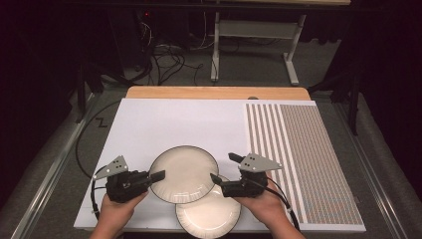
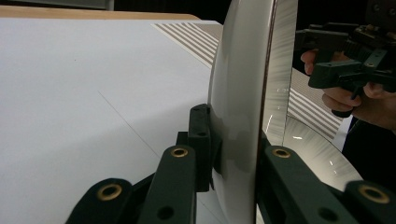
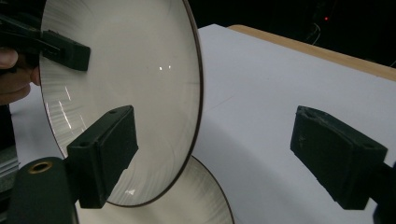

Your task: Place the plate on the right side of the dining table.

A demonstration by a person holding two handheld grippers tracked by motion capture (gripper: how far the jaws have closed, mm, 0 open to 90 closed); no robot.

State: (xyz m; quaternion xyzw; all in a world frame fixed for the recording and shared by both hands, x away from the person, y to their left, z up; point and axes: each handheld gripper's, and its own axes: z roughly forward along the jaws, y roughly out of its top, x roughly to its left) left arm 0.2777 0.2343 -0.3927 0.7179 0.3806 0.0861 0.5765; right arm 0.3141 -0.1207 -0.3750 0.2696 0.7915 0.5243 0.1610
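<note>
A white plate with a dark rim [image 1: 184,174] is clamped at its left rim by my left gripper [image 1: 158,176], shut on it. In the left gripper view the dark-rimmed plate [image 2: 243,93] stands edge-on between the jaws of my left gripper [image 2: 233,158]. A second white plate [image 1: 209,215] lies at the table's front edge, partly under the first. My right gripper [image 1: 224,168] is open at the held plate's right rim. In the right gripper view my right gripper [image 3: 219,154] has its jaws wide apart, the held plate [image 3: 121,93] by one jaw, and the lower plate [image 3: 191,205] beneath.
A white board [image 1: 164,124] covers most of the table. A striped mat [image 1: 303,159] lies along its right side. A wooden table edge [image 1: 219,92] shows at the back. Cables and a table frame [image 1: 259,35] are on the floor beyond.
</note>
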